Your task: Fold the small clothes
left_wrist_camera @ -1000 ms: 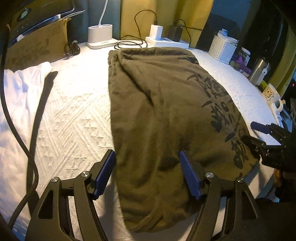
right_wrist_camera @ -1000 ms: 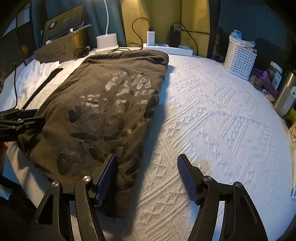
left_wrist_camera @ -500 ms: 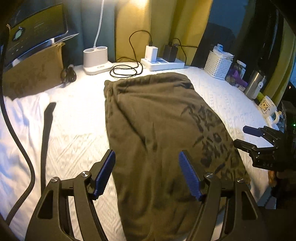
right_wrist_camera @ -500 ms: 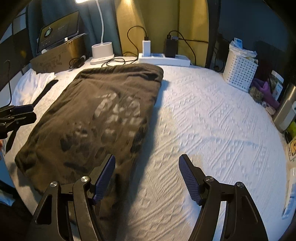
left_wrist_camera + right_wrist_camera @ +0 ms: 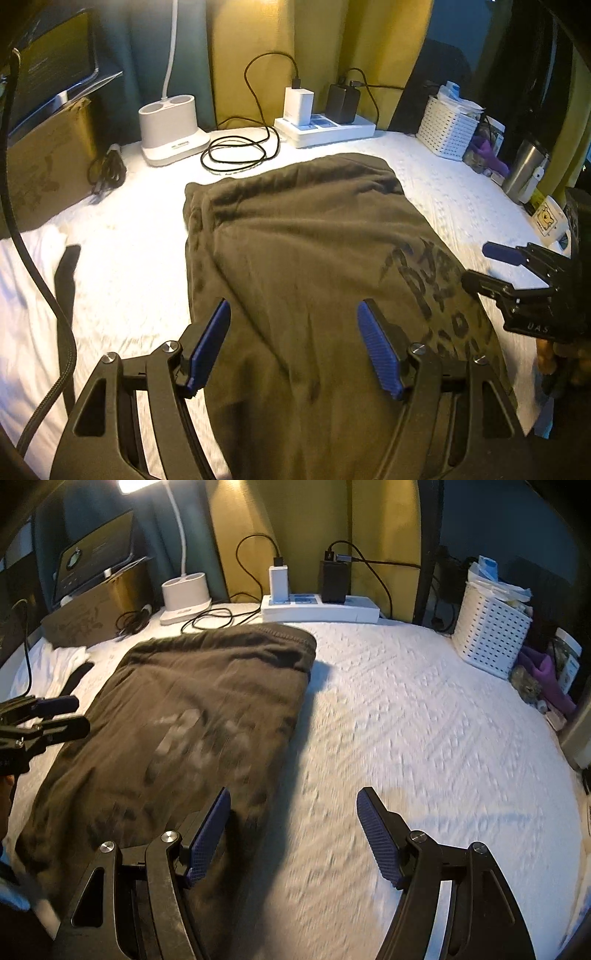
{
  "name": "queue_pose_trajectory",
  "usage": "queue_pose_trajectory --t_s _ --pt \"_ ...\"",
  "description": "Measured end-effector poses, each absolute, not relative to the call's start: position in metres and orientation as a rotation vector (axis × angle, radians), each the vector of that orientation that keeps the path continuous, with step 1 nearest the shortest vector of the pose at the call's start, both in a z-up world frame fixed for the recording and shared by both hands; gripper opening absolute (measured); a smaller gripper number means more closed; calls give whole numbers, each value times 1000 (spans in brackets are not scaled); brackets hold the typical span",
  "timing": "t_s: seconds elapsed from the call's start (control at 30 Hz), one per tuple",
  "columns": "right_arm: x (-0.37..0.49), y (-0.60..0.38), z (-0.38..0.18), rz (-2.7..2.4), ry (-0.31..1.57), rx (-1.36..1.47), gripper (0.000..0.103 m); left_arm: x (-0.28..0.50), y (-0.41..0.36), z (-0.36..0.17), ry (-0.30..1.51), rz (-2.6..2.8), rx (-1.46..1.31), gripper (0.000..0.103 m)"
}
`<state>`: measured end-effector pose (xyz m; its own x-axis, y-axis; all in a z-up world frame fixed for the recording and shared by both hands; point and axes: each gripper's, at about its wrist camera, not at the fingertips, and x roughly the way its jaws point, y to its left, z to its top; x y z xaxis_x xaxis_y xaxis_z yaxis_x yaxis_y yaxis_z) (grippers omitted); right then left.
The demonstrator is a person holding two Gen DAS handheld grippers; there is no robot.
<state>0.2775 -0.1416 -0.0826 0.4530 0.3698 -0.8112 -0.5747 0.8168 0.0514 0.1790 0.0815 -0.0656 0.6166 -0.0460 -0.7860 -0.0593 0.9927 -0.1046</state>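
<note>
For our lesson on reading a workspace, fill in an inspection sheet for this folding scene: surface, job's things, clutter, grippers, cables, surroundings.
Surface: white textured cover, blurred near the camera.
Job's things: olive shirt, lying flat in a long folded strip, dark print up.
Clutter: white cloth at the left edge; white basket; steel tumbler; cardboard box.
Grippers: left hand-held gripper open above the shirt, holding nothing; right hand-held gripper open over the shirt's right edge, holding nothing.
Cables: black coil beside the power strip; a thick black cable hangs at left.
Surroundings: yellow curtain; lamp base.
</note>
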Motion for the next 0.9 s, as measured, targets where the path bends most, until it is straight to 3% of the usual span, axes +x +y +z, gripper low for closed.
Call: queue_pose_trajectory --t_s 0.23,0.47,0.53,0.6,0.67,0.7,0.77,0.83,0.9 --pt "326 -122 -87 623 926 -186 72 208 104 -66 896 29 -146 72" --pt "382 -101 -99 658 967 -102 61 245 136 -77 909 73 -182 72" --pt "396 -94 -105 674 991 -83 55 257 145 -84 925 97 -191 72" --pt "405 -89 -112 714 1013 -52 33 266 155 -92 941 108 -215 72" --pt "410 -83 -113 739 1009 -49 24 270 159 -97 930 84 -230 71" --pt "412 -81 -113 742 1004 -52 23 270 159 -97 916 75 -219 67" --pt "418 -76 -113 751 1003 -53 21 274 158 -96 909 68 -189 35" --pt "423 -69 -113 754 999 -62 21 280 162 -96 919 44 -216 26" --pt "427 -60 -114 752 992 -89 21 285 164 -96 914 67 -199 26"
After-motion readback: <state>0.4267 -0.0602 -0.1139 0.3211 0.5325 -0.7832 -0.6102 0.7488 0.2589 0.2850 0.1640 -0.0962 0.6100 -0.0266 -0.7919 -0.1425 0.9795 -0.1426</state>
